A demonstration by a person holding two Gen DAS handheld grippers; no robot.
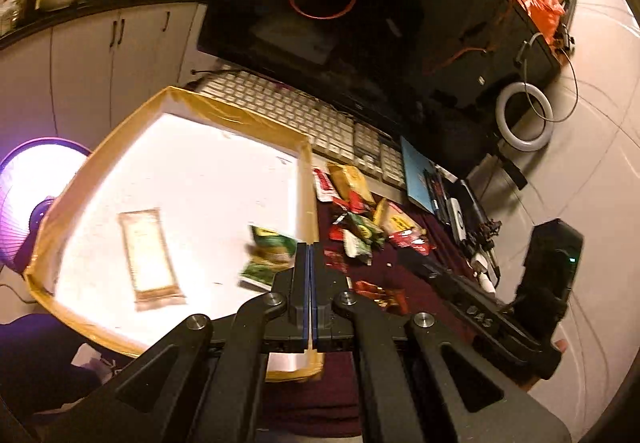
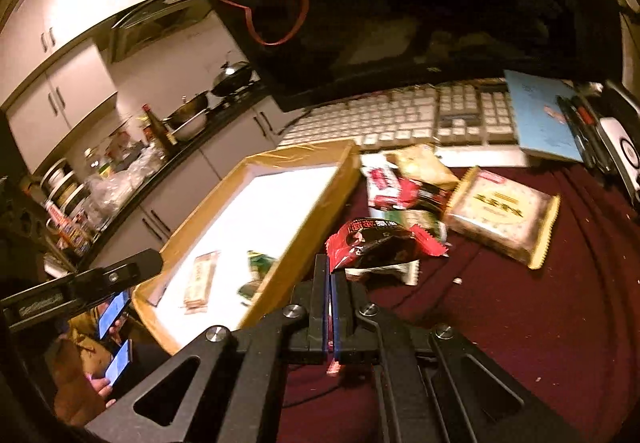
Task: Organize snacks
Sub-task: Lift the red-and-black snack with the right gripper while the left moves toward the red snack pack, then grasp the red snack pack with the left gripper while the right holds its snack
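Sorting snacks into tray: task is appearing partly done, by my judgement.
Tray (image 1: 304,179): sitting at the left of the desk on the dark red cloth (image 2: 540,323), its tape-edged right wall running beside the snack pile.
Beige bar (image 1: 150,257): lying flat inside the tray, left of centre; long axis is running from the near edge toward the far edge, tilted slightly.
Green packet (image 1: 269,253): showing blurred just inside the right wall of the tray; whether it is resting or dropping cannot be told, nor which way it is pointing.
Left gripper (image 1: 310,247): hanging over the right wall of the tray, fingers pressed together with nothing visible between them.
Right gripper (image 2: 329,271): pinching the edge of a red and black packet (image 2: 380,243) just right of the tray; a scrap of wrapper is showing between the fingers.
Red and black packet, axis: lying crosswise to the fingers, long axis running left to right, crimped end pointing right.
Snack pile (image 1: 360,215): remaining on the cloth between tray and keyboard (image 2: 400,115), several packets overlapping.
Large cream packet (image 2: 502,215): lying at the right of the pile, long axis slanting down to the right.
Progress: two items are sitting in the tray; most are waiting outside.
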